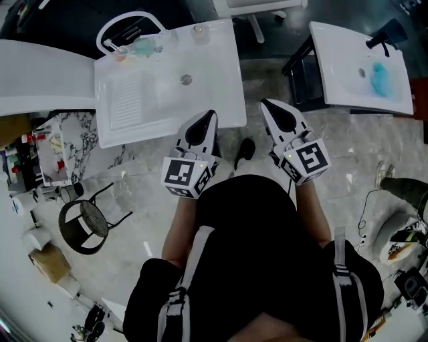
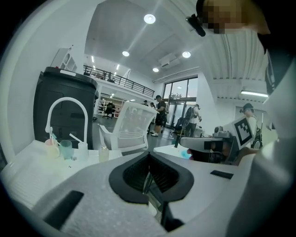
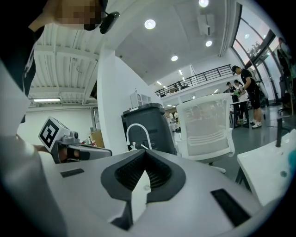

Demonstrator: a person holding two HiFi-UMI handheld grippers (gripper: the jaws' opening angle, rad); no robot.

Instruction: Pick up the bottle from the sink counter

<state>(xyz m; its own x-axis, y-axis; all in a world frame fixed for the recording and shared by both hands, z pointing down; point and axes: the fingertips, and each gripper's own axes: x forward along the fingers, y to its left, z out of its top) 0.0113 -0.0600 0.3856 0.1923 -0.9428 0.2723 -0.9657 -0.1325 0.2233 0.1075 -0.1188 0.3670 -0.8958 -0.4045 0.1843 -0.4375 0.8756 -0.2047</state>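
While a person in black (image 1: 254, 267) stands at the near edge of a white sink counter (image 1: 207, 90), the small clear bottle (image 1: 198, 32) stands upright at the counter's far right corner, well apart from both grippers. The left gripper (image 1: 210, 116) reaches just over the counter's near edge, its jaws pressed together with nothing between them. The right gripper (image 1: 266, 105) hangs just off the counter's near right corner, above the floor, its jaws likewise closed and empty. An arched white faucet (image 1: 134, 14) rises at the counter's far left corner, with a pink cup (image 1: 122, 53) and a teal cup (image 1: 144, 47) side by side beneath it. The drain (image 1: 186, 79) sits in the counter's middle, between the bottle and the grippers. Seen from the left gripper (image 2: 149, 155), the bottle (image 2: 103, 154) stands to the right of the faucet (image 2: 64, 100) and the teal cup (image 2: 65, 149), and a white office chair (image 2: 132, 125) stands beyond the counter's far edge. To the counter's right is a second counter (image 1: 348, 60).
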